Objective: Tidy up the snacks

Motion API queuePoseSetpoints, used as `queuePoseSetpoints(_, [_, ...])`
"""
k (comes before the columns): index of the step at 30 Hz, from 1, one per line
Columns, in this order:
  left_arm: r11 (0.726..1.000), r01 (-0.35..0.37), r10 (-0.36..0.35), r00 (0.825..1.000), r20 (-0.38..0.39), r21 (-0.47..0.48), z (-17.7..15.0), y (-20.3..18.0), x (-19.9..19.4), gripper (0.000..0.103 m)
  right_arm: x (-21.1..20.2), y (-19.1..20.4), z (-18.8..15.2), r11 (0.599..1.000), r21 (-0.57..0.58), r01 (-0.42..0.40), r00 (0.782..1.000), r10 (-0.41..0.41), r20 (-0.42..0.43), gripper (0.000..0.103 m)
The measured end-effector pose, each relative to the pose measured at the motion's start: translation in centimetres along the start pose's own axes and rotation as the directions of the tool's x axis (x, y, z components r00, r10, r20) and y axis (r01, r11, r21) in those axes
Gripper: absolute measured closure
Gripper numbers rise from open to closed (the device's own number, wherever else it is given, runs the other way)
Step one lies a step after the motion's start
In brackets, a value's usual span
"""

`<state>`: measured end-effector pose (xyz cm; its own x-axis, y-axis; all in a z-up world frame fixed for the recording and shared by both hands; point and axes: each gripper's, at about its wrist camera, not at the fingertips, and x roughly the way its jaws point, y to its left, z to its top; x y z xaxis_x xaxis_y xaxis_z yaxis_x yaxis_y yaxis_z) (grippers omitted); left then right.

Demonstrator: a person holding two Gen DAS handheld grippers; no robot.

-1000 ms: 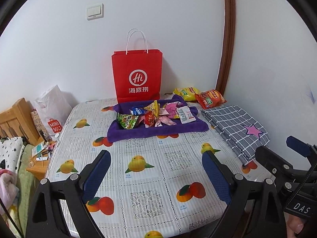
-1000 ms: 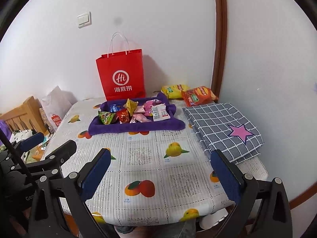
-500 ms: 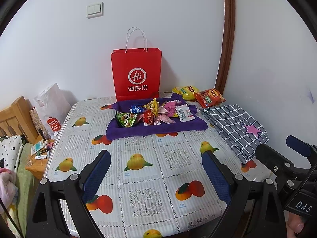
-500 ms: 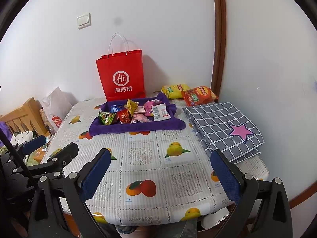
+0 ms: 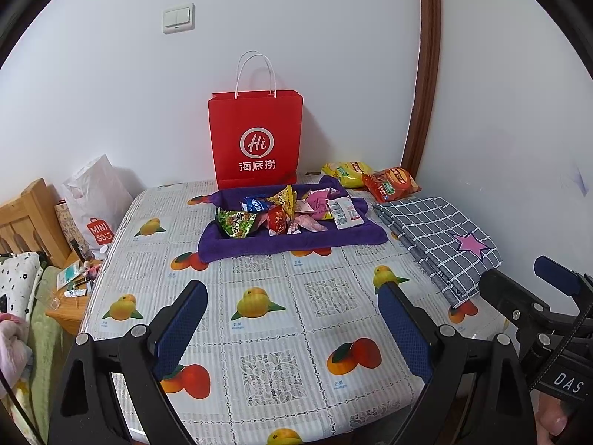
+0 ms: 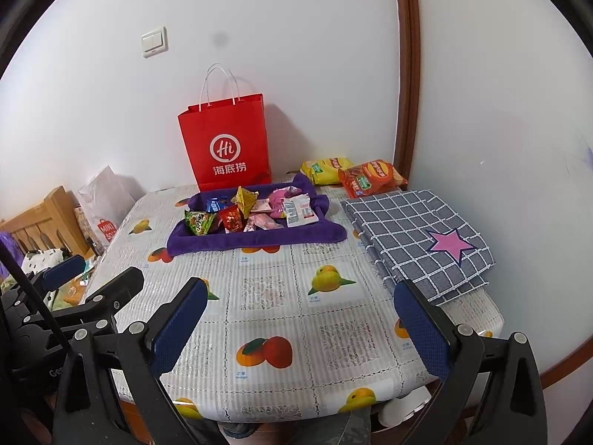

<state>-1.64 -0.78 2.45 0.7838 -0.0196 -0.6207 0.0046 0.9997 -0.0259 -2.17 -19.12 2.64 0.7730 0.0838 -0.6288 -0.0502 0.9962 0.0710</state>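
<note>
Left hand-held gripper [image 5: 292, 319] and right hand-held gripper [image 6: 300, 319] gape wide, empty, over the desk [image 5: 274, 296]; snacks [image 5: 285, 211] lie well ahead

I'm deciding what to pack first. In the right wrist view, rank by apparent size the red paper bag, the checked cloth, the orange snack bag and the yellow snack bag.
1. checked cloth, nearer the camera
2. red paper bag
3. orange snack bag and yellow snack bag: too alike to rank

A home bedroom: wooden bed frame [image 5: 27, 218] with bedding [image 5: 18, 282] at left, fruit-print cloth on the surface [image 5: 274, 315], folded checked blanket [image 5: 441, 233], shopping bags [image 5: 255, 137] against a white wall, light switch [image 5: 178, 18].
</note>
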Motion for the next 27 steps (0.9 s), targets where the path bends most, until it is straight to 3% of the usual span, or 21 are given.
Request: queuePoseSetpoints(27, [1.0, -0.01, 0.01, 1.0, 0.0, -0.011, 0.17, 0.29, 0.0, 0.009, -0.24, 0.05, -0.08, 1.0, 0.001, -0.005, 1.0, 0.005, 0.004, 0.003])
